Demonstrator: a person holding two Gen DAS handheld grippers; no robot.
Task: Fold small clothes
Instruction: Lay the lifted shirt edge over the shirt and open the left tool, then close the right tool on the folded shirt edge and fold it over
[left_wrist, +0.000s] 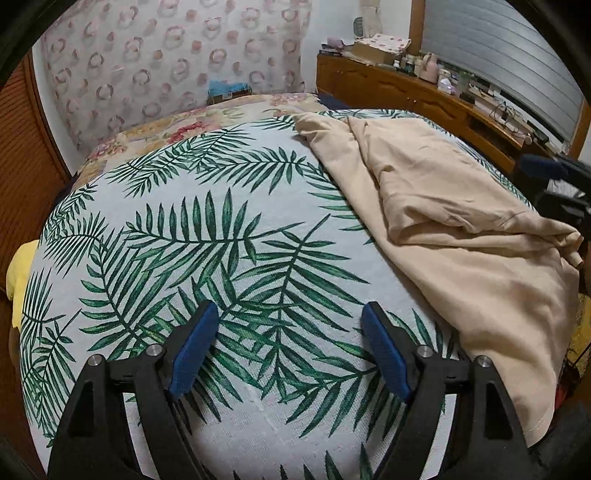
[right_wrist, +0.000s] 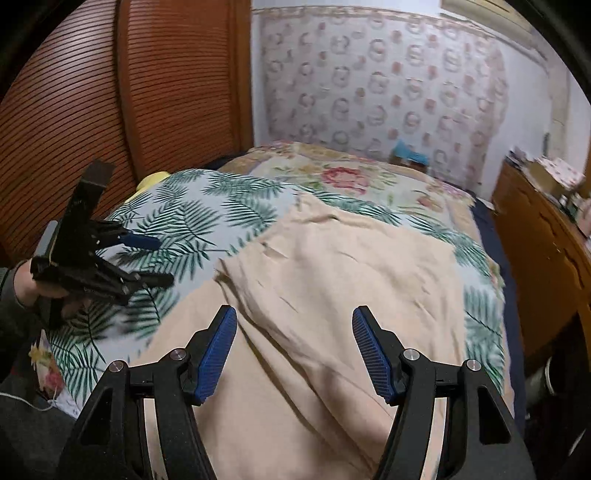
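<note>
While the beige garment (right_wrist: 314, 295) lies rumpled on the palm-print bed cover (left_wrist: 184, 240), folding looks barely started. Left tongs (left_wrist: 288, 350) gape empty beside it; right tongs (right_wrist: 293, 350) hover over it, open, apparently holding nothing.

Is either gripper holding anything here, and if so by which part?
Nothing is held. The left gripper stands open over the palm-leaf print cloth; the right gripper stands open above the crumpled beige garment.
</note>
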